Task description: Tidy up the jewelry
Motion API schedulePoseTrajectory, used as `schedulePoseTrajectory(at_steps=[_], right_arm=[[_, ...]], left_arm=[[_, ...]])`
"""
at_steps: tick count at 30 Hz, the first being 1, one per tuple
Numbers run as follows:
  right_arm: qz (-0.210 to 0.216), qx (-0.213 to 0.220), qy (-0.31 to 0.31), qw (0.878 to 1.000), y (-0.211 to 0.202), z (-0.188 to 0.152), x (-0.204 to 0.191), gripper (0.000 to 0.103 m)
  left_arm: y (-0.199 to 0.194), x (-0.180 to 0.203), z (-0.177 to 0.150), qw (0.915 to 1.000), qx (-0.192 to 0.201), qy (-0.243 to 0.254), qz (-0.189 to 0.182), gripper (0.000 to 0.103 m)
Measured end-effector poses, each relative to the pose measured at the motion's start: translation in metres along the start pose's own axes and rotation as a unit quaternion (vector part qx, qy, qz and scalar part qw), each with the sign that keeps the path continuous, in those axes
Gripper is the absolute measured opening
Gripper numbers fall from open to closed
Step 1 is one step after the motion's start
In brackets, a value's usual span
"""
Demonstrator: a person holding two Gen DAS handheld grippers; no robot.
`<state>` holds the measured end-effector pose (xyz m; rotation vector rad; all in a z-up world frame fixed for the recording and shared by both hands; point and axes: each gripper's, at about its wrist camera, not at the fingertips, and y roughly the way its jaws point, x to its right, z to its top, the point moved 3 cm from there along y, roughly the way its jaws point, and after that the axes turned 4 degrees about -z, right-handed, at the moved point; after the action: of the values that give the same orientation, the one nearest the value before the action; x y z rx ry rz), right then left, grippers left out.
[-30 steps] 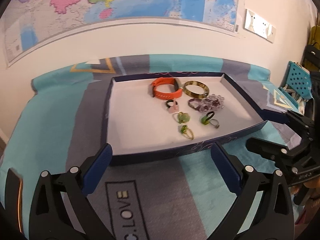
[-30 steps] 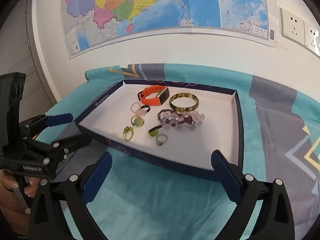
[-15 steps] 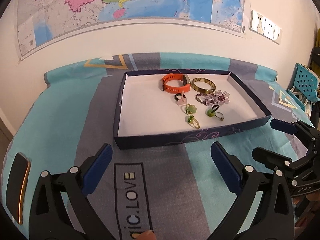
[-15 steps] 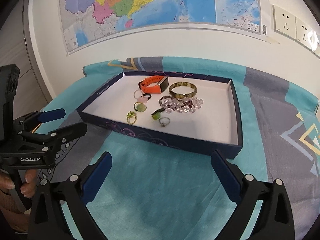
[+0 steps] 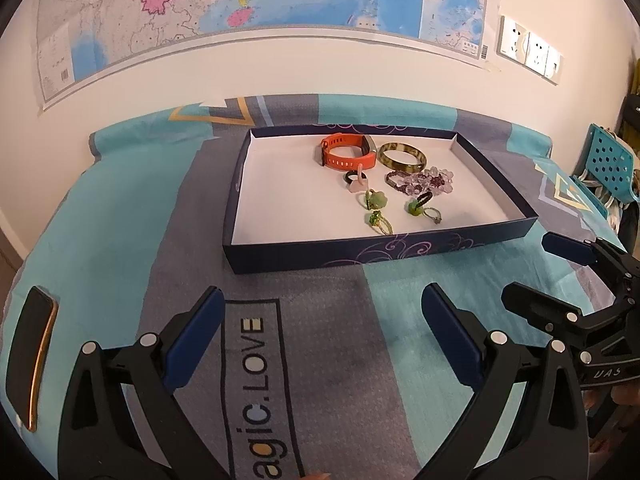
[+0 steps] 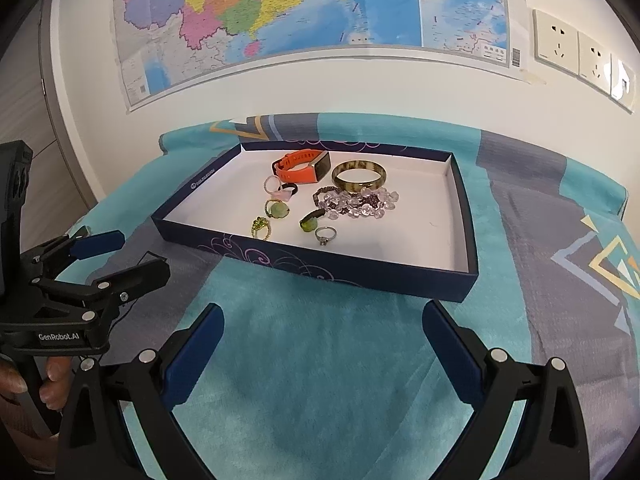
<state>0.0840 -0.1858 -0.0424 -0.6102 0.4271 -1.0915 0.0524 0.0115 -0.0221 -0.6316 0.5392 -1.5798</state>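
Nearby, phone (image 5: 31, 356) left of spread left hand-held gripper (image 5: 322, 334), right hand-held gripper (image 6: 323, 348) spread, tray (image 5: 360, 251) ahead

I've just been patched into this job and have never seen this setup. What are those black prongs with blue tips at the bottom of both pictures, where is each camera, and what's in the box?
There is no robot arm: a person carries one hand-held gripper in each hand, with a camera looking along its fingers. The left hand-held gripper and right hand-held gripper are both open and hold nothing.

On the teal and grey cloth sits a shallow navy box. Inside lie an orange watch band, a mottled green bangle, a purple bead bracelet and several small rings.
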Motion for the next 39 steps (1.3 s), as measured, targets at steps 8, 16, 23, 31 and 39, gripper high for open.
schedulePoseTrajectory(at_steps=[8,16,23,31,39], right_arm=[[0.002,0.001,0.002,1.000,-0.0025,-0.0020,-0.0024,0.096],[0.002,-0.001,0.007,1.000,-0.0035,-0.0038,-0.0016,0.096],[0.000,-0.002,0.010,1.000,-0.0032,-0.0044,-0.0008,0.096],[-0.001,-0.005,0.012,1.000,-0.0030,-0.0058,-0.0002,0.096],[-0.002,-0.007,0.014,1.000,-0.0019,-0.0059,0.0001,0.096]], left_arm=[[-0.0035,0.0034,-0.0045,1.0000,0.000,0.004,0.002,0.097],[-0.0042,0.0053,-0.0067,1.0000,-0.001,0.002,0.002,0.097],[-0.0038,0.0066,-0.0081,1.0000,-0.002,0.003,0.000,0.097],[-0.0040,0.0069,-0.0090,1.0000,-0.002,0.003,0.002,0.097],[-0.0034,0.0073,-0.0096,1.0000,-0.003,0.002,0.001,0.097]])
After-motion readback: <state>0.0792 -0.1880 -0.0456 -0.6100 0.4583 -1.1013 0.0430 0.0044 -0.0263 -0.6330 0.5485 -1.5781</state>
